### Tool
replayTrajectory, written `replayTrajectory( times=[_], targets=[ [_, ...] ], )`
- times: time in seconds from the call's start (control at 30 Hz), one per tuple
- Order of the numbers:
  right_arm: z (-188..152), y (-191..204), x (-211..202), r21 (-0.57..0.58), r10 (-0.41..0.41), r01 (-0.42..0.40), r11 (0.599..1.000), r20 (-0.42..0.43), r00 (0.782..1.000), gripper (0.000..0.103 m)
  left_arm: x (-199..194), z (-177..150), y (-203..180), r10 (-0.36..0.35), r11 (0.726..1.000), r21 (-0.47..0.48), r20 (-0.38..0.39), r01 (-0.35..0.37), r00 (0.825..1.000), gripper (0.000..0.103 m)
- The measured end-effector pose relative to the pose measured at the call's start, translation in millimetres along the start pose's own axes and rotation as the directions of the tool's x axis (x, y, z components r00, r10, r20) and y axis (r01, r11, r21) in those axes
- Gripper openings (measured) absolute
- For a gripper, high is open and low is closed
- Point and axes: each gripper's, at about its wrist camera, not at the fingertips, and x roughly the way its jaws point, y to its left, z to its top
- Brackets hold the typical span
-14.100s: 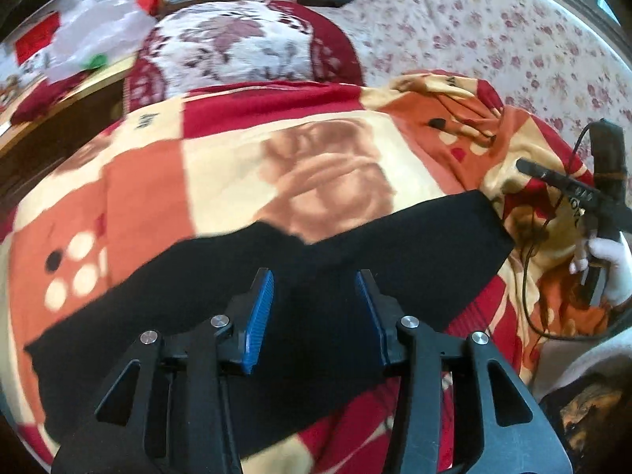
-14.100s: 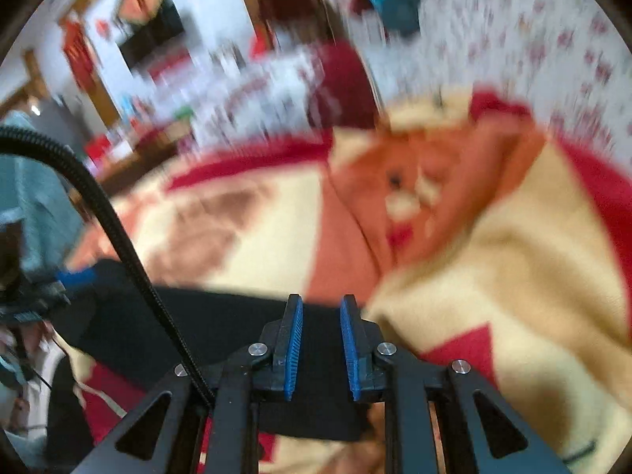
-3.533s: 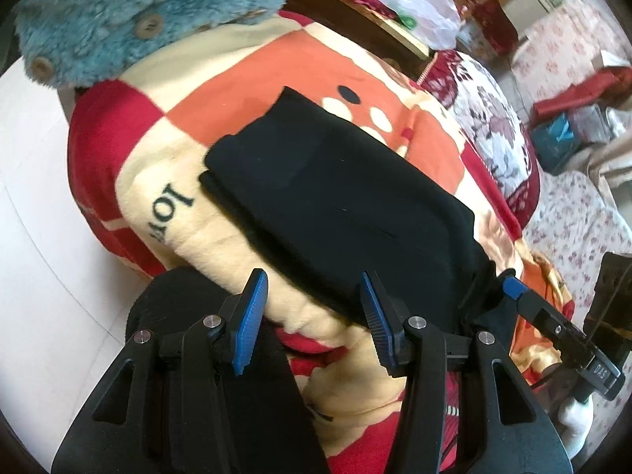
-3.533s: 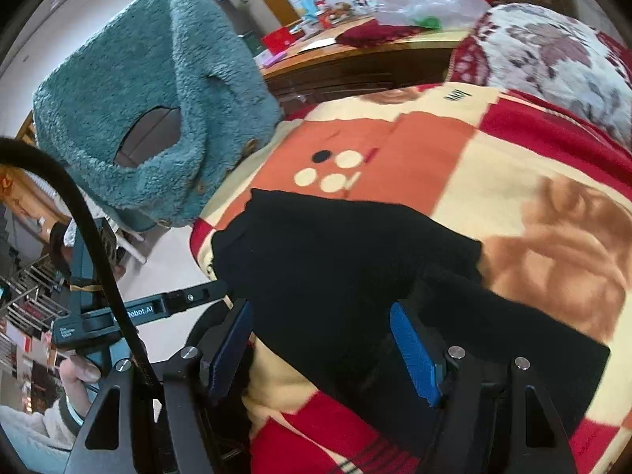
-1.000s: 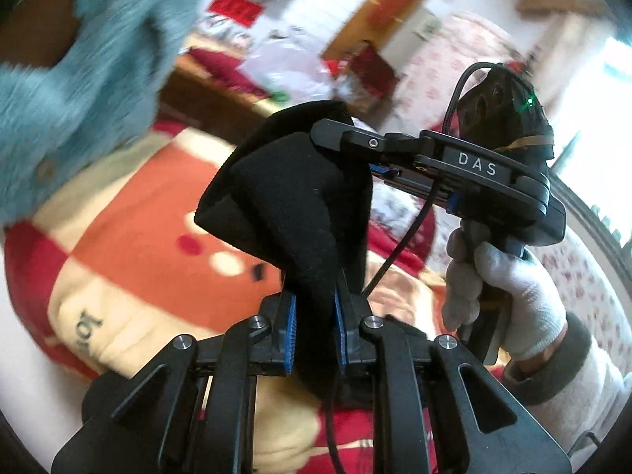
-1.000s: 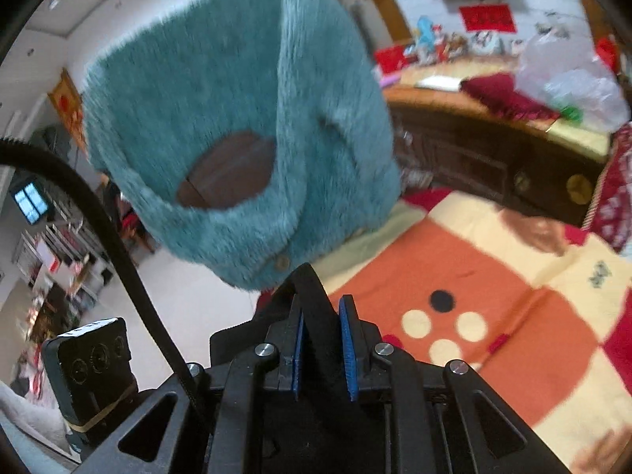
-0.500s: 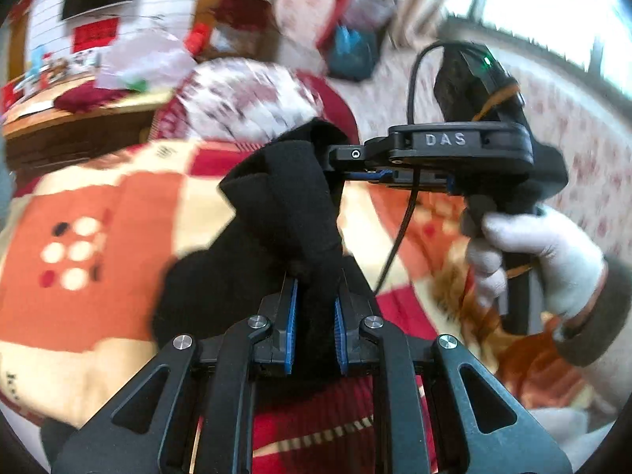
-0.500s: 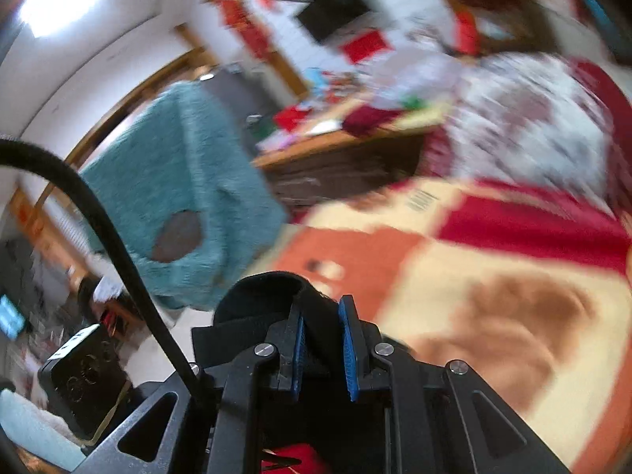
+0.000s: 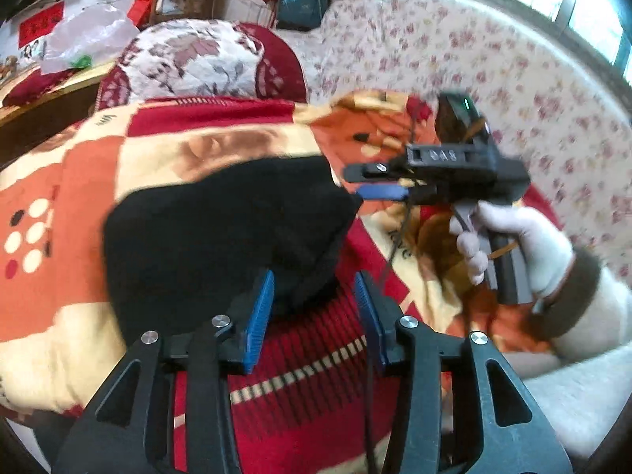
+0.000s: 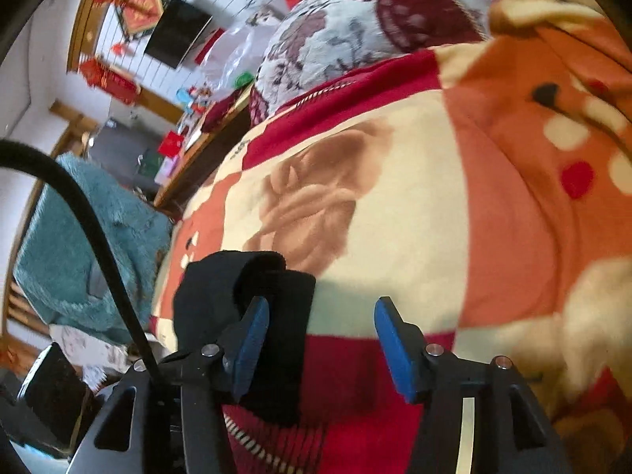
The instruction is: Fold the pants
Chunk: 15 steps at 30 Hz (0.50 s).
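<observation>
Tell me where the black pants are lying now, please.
The black pants lie folded on the patterned blanket, left of centre in the left wrist view, just beyond the open left tool.

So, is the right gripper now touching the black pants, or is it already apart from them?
Cannot tell. In the right wrist view the right gripper stands open, but the black pants overlap its left pad. In the left wrist view it is blurred.
</observation>
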Motion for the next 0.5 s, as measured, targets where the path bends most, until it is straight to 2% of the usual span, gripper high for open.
replayTrajectory(
  times=[0.07,0.13,0.23,0.33,0.5],
  targets=[
    [-1.3,0.8,-7.8,0.024,0.058,-0.059,0.998,0.019,0.998,0.058,-17.2,4.7,9.9,0.011,1.000,-0.021,0.028,-0.011,1.000,0.043],
    [-2.1,5.1,-12.1,0.038,0.113,-0.114,0.993,0.024,0.993,0.068,-27.0,11.8,27.6,0.049,0.997,-0.056,0.056,-0.046,0.997,0.053],
    [2.4,15.9,-8.9,0.040,0.122,-0.122,0.992,0.013,0.992,0.069,-34.3,22.0,56.3,0.135,0.984,-0.126,0.081,-0.124,0.988,0.053],
    [6.4,30.2,2.8,0.032,0.117,-0.117,0.993,-0.016,0.993,0.069,-41.5,23.0,69.6,0.137,0.979,-0.165,0.104,-0.119,0.985,0.053],
    [-5.4,45.1,30.5,0.054,0.141,-0.136,0.989,-0.101,0.985,0.069,-14.9,28.4,87.5,0.200,0.962,-0.199,0.057,-0.185,0.978,0.053]
  ],
)
